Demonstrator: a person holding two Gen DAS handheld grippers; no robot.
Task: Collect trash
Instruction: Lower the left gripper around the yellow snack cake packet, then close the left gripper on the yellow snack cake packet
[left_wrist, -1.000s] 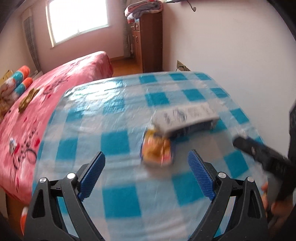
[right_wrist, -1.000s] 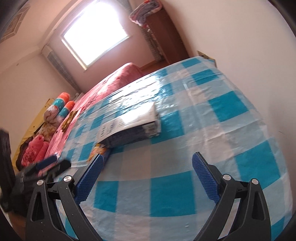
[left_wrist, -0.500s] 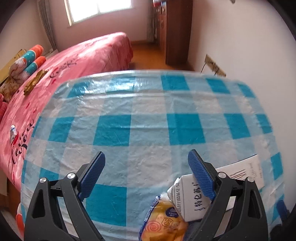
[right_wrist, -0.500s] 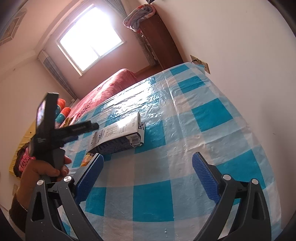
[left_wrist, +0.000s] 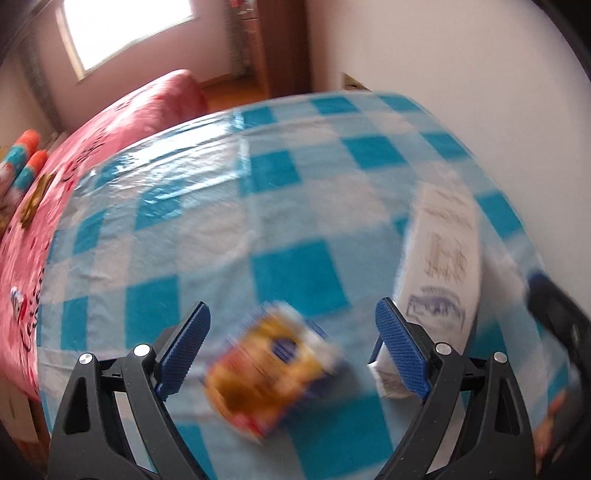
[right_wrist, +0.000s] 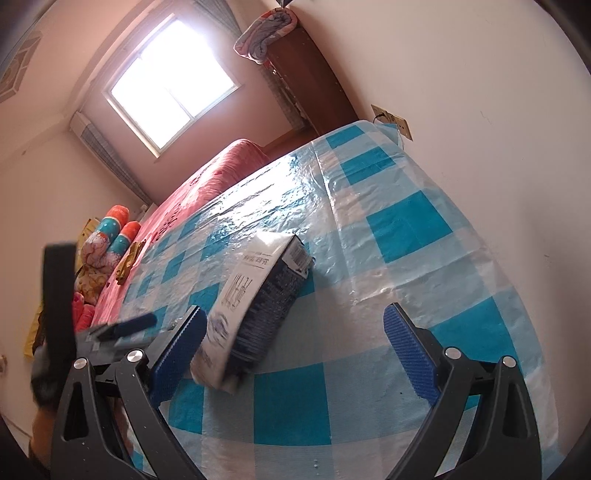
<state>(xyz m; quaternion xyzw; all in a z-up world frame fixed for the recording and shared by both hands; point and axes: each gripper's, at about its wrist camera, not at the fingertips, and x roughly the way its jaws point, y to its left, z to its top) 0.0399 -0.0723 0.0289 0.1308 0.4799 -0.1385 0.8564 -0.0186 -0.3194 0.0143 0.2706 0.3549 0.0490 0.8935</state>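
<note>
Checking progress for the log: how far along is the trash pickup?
Nothing looks collected yet. The snack wrapper and the milk carton both still lie on the checked tablecloth. In hand: the left tongs hang open above the wrapper, not touching it. The right tongs are open and empty. Left: grab both items; no bin is in view.

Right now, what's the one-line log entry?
left gripper: open over snack packet | right gripper: open, empty | carton: lying on checked tablecloth

The white top of the carton (right_wrist: 255, 295) carries dark printed characters and a barcode at its far end, too small and tilted to read. Print on the snack wrapper (left_wrist: 271, 369) is blurred beyond reading.
</note>
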